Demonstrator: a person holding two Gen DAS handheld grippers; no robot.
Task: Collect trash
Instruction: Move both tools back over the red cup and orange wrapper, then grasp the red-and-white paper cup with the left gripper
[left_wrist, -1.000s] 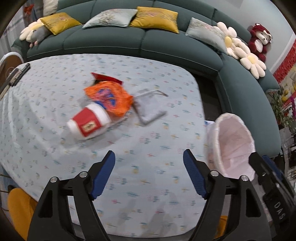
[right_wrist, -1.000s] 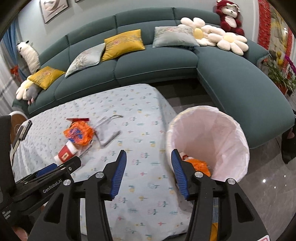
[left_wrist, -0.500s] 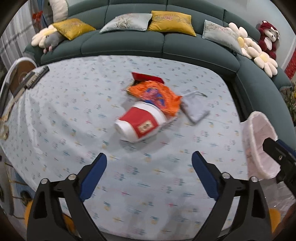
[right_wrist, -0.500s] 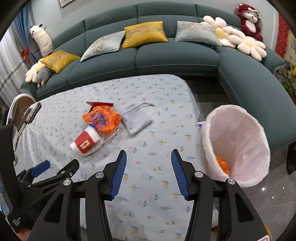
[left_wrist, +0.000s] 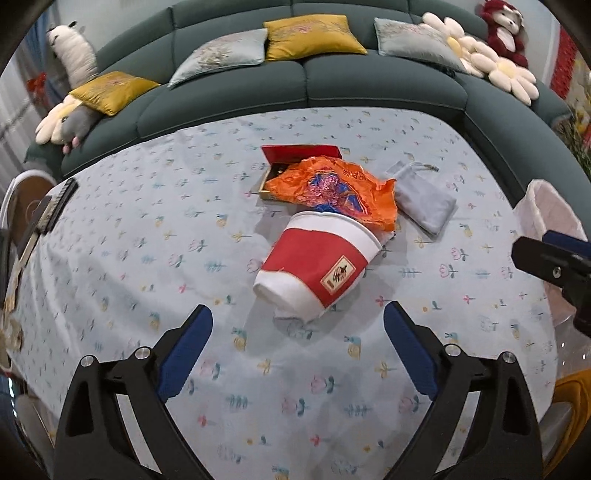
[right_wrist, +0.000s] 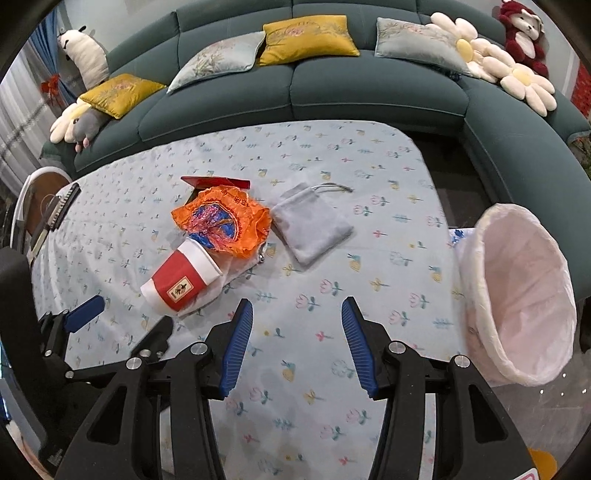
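Left wrist view shows the left gripper (left_wrist: 297, 334) low in the frame, its blue-padded fingers spread wide with nothing between them, hovering over the floral tablecloth (left_wrist: 129, 258). Just above the gap between the fingers, a red and white paper cup (left_wrist: 317, 271) lies on its side at mid-frame, base toward the gripper. Its rim touches a crumpled orange wrapper (left_wrist: 332, 188), which partly covers a red box (left_wrist: 299, 152) above it. To the right of the wrapper lies a grey drawstring pouch (left_wrist: 424, 199), just beside it. At the right edge, the white-lined trash bin (left_wrist: 543, 210) shows partly behind the tip of the other tool.

From the right wrist view, the right gripper (right_wrist: 297, 343) sits at the lower middle, fingers apart and holding nothing, over bare cloth. The cup (right_wrist: 181, 280) lies at left of centre, with the wrapper (right_wrist: 221, 221) above it and the pouch (right_wrist: 310, 225) near the centre. The bin (right_wrist: 524, 295) stands at the right of the frame, beside the table edge, its mouth tilted toward the camera. The left gripper (right_wrist: 122, 314) shows at lower left, near the cup. A dark green sofa (right_wrist: 369, 85) with cushions curves across the top of both views.
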